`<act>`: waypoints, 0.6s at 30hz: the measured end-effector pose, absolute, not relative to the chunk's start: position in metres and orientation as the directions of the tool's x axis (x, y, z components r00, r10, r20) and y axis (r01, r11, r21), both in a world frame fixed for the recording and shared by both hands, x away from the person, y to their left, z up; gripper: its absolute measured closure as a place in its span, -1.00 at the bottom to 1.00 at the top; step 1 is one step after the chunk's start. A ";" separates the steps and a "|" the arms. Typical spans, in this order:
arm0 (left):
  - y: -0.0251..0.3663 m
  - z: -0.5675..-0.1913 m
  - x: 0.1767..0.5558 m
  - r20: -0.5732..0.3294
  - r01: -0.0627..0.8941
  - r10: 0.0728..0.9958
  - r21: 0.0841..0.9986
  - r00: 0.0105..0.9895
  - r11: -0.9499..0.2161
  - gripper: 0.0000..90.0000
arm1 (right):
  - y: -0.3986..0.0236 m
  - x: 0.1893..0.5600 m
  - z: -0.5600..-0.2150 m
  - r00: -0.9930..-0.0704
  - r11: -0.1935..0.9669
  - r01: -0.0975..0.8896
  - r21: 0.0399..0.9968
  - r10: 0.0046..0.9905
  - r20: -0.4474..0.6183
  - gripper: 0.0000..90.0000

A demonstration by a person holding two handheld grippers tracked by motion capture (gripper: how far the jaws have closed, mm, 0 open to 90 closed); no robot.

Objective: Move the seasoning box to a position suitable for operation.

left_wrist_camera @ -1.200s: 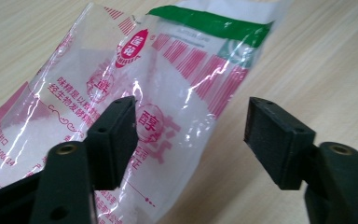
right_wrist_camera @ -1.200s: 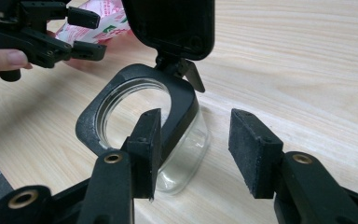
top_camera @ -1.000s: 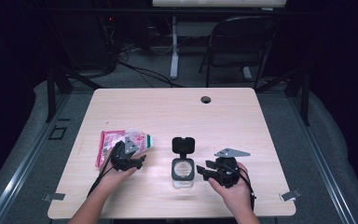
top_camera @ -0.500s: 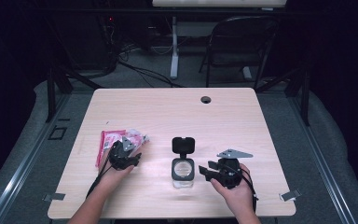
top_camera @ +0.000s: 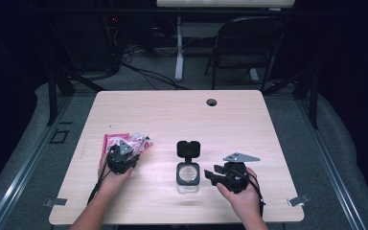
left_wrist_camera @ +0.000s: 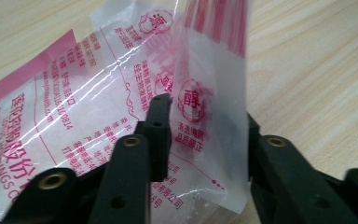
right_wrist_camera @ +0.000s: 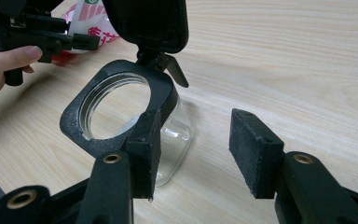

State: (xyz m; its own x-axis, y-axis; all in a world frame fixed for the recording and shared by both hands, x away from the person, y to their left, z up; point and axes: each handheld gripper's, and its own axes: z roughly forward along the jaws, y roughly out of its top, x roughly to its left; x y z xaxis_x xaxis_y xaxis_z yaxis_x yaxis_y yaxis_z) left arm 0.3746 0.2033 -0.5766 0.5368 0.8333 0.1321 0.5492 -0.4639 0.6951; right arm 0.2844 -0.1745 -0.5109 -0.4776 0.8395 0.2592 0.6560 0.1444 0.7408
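Your left claw (top_camera: 130, 154) has just been closing on the pink-and-clear plastic bag (top_camera: 124, 142), which lies on the desk (top_camera: 172, 115) at about 9 o'clock from the jar (top_camera: 188, 176). In the left claw view a raised fold of the bag (left_wrist_camera: 205, 93) stands between the jaws; the left pad (left_wrist_camera: 158, 135) looks to be against the film, but the far pad is hidden behind it, so I can't call a firm pinch yet. The bag reads as light, thin and slippery; it'll crumple and may slide out of a shallow bite. Take it deeper on the fold or on the sealed edge, not on loose film. The contents can't be made out.

Your right claw (top_camera: 219, 175) is open, holding nothing, and sits just at 3 o'clock of the jar. In the right claw view the jar (right_wrist_camera: 121, 112) is clear glass with a black collar, its hinged lid (right_wrist_camera: 144, 21) flipped up at 12 o'clock. Glass is hard, smooth and breakable; grip it across the collar, not the lid. It may tip if you nudge it.
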 end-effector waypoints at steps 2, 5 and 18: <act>0.206 -0.575 0.375 0.109 0.552 0.839 0.707 0.533 -0.442 0.65 | -0.175 0.284 -0.511 -0.478 0.140 0.656 0.741 0.837 0.265 0.19; 0.212 -0.573 0.376 0.052 0.575 0.852 0.717 0.520 -0.394 0.82 | -0.175 0.284 -0.511 -0.478 0.140 0.657 0.741 0.838 0.265 0.19; 0.225 -0.571 0.379 -0.079 0.622 0.866 0.728 0.494 -0.288 1.00 | -0.176 0.284 -0.511 -0.476 0.141 0.659 0.738 0.839 0.264 0.19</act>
